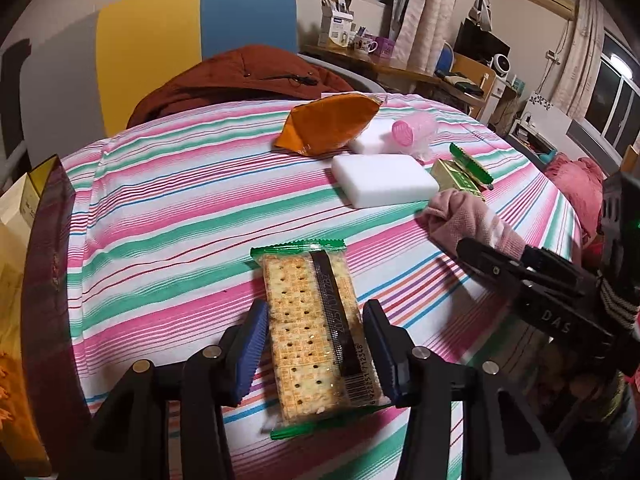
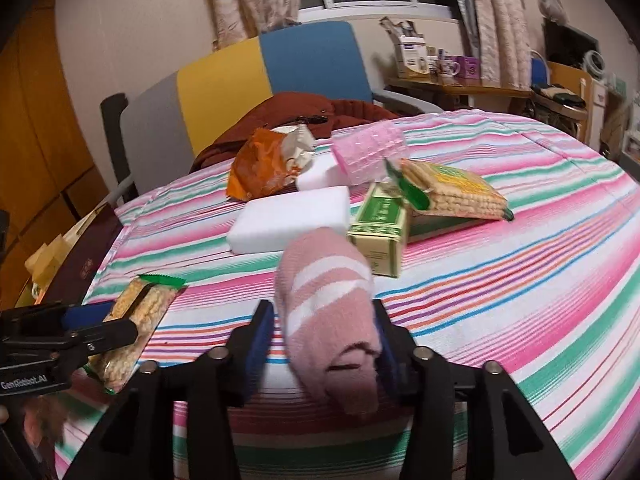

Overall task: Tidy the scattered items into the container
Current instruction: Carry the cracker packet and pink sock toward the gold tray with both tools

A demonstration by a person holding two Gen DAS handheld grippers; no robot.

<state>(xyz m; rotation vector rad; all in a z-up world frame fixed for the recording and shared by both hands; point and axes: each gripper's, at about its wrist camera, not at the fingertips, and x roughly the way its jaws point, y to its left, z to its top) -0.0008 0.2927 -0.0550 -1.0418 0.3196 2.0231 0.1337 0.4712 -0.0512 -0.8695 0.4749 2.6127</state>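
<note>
Left wrist view shows the left gripper (image 1: 316, 354) with its blue-padded jaws pinching one clear, green-edged packet of square crackers (image 1: 310, 336) by its long sides, above the pink, green and white striped cloth (image 1: 180, 208) that covers the counter. At the left edge stands one dark maroon box with an open top (image 1: 48, 280), the container, beside the striped cloth.

Right wrist view shows the right gripper (image 2: 322, 350) pressed onto one fluffy pink sock with white bands (image 2: 332, 312), which droops between the pads. A second cracker packet (image 2: 452, 192) lies tilted on one green and gold carton (image 2: 380, 232). Counted on the cloth: two white foam blocks, the nearer (image 2: 292, 218) flat in the middle and the farther (image 2: 320, 174) partly hidden behind it; one crumpled orange snack bag (image 2: 264, 168) beside them; one pink ribbed plastic jar (image 2: 370, 152) lying on its side against the farther block.

Behind the counter a grey, yellow and blue chair (image 2: 240, 84) carries a rust-brown jacket (image 2: 296, 108). The nearer block and carton sit just ahead of the sock, between it and the far items.
</note>
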